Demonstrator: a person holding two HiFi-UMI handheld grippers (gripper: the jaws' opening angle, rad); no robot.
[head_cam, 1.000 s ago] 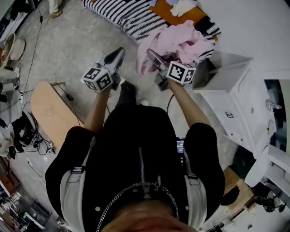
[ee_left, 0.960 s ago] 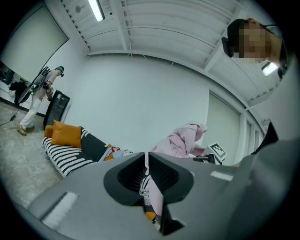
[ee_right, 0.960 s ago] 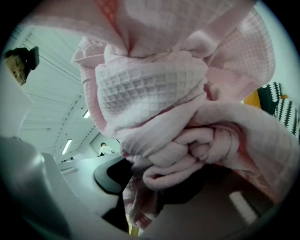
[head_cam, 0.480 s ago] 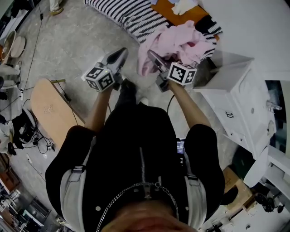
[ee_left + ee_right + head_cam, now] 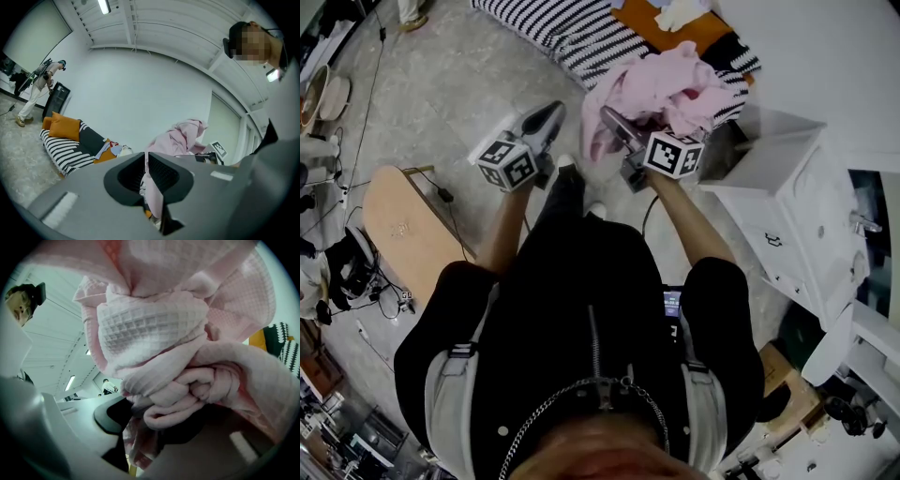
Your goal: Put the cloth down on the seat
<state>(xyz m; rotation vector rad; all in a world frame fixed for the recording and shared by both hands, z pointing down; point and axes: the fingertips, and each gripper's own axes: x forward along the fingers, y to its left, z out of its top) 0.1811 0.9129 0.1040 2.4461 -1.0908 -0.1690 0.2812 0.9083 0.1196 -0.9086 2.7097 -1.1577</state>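
Barely shifting since a second ago, the right gripper [image 5: 614, 122] is still clamping the bunched pink cloth [image 5: 670, 80], its jaws standing wide on a thick fold and holding the bundle in the air, short of the striped seat [image 5: 577, 33] beyond. Only the person's shoe [image 5: 565, 165] is edging forward between the two grippers, its pale toe now showing. To the side, the left gripper [image 5: 549, 114] is staying level and apart from the cloth, its jaws nearly together and gripping nothing, with the pink fabric hanging just past its tips.
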